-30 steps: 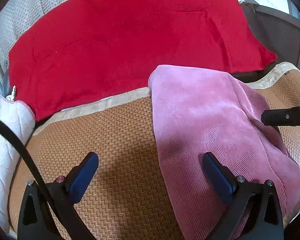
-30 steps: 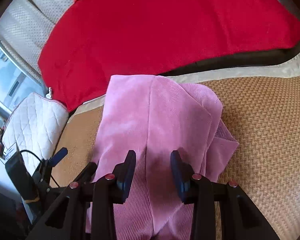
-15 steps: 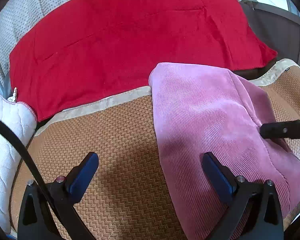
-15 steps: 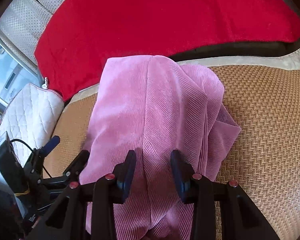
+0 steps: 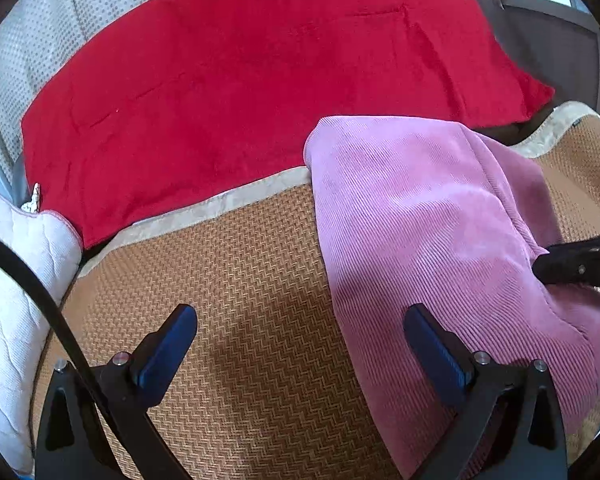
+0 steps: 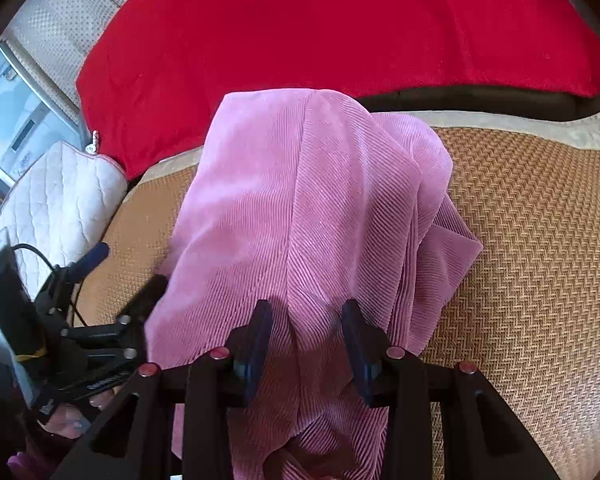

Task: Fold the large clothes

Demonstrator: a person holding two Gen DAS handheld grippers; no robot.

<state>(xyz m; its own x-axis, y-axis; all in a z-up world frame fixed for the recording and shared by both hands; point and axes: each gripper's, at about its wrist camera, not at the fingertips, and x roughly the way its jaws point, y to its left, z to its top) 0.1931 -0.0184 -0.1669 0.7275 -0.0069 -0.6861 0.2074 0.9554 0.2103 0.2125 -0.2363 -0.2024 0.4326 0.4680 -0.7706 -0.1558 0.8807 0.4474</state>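
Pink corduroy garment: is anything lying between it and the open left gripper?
Nothing visible does. The left gripper is wide open, one finger over the bare woven mat, the other over the edge of the pink corduroy garment. The right gripper has a bunch of the cloth between its pads.

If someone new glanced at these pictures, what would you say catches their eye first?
Probably the big red blanket spread across the back, then the pink ribbed garment lying on the woven mat in front of it. The right gripper has a bunched ridge of that garment between its fingers, while the left gripper stands wide open at the garment's left edge.
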